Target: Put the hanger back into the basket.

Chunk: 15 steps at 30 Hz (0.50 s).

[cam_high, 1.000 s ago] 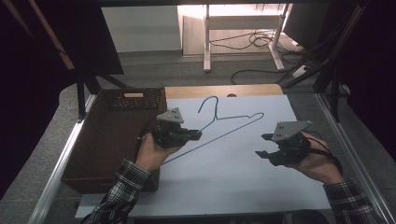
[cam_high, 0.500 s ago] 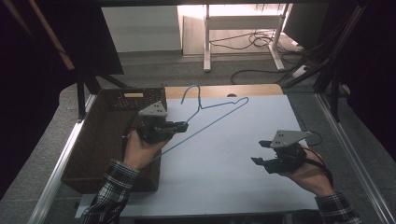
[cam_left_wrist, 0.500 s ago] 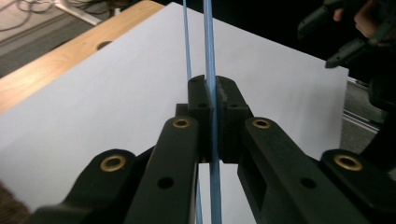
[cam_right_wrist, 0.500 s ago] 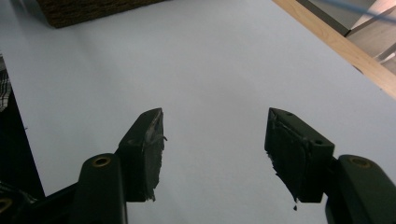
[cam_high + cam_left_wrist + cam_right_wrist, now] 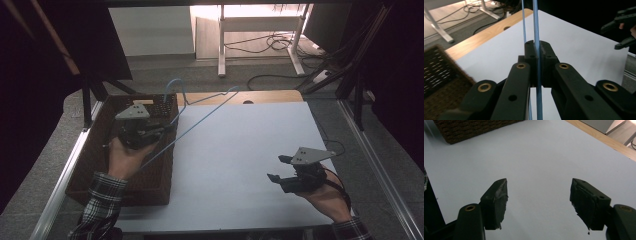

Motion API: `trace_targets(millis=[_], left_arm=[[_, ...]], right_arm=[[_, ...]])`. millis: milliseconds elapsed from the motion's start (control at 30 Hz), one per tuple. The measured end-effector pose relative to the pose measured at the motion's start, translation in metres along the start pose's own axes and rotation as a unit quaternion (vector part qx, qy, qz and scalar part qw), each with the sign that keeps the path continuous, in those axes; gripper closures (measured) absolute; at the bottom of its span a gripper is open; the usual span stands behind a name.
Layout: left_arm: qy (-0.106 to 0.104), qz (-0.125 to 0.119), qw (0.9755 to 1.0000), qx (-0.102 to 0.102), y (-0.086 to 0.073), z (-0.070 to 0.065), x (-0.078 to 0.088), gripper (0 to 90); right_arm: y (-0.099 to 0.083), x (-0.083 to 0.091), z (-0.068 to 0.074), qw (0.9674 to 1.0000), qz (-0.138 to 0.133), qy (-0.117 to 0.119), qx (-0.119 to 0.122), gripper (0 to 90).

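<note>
A blue wire hanger hangs in the air above the left part of the table, with its hook up over the brown wicker basket. My left gripper is shut on one of its wires, and in the left gripper view the jaws pinch the blue wire. My right gripper sits low over the white surface at the front right. Its jaws stand apart with nothing between them and have just been opening.
The basket fills the table's left side, beside the white surface. A wooden strip runs along the back edge. Metal rails flank the table. Beyond it stand white desk legs, with cables on the floor.
My left gripper has carried the hanger leftward and up, from over the white surface to above the basket. The right hand has sunk toward the front edge and its jaws stand wider.
</note>
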<state>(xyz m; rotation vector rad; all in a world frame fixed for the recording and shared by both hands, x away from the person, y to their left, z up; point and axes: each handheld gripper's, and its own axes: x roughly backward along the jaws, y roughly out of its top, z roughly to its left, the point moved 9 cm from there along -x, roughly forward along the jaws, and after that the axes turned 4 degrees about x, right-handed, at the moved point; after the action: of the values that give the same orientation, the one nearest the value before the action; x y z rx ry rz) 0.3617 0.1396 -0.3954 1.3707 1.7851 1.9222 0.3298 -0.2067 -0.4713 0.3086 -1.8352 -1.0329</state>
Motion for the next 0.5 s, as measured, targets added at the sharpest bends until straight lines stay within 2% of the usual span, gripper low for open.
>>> trace_targets(millis=[167,500], left_arm=[[0.021,-0.002,0.9997,0.010,-0.007,0.013,0.013,87.3],[0.055,-0.001,0.9980,0.030,-0.029,0.039,0.035,87.3]], right_arm=[[-0.005,-0.002,0.004,1.0000,-0.001,-0.005,0.002,25.6],[-0.017,-0.010,0.011,0.9998,0.019,-0.003,0.009,23.6]])
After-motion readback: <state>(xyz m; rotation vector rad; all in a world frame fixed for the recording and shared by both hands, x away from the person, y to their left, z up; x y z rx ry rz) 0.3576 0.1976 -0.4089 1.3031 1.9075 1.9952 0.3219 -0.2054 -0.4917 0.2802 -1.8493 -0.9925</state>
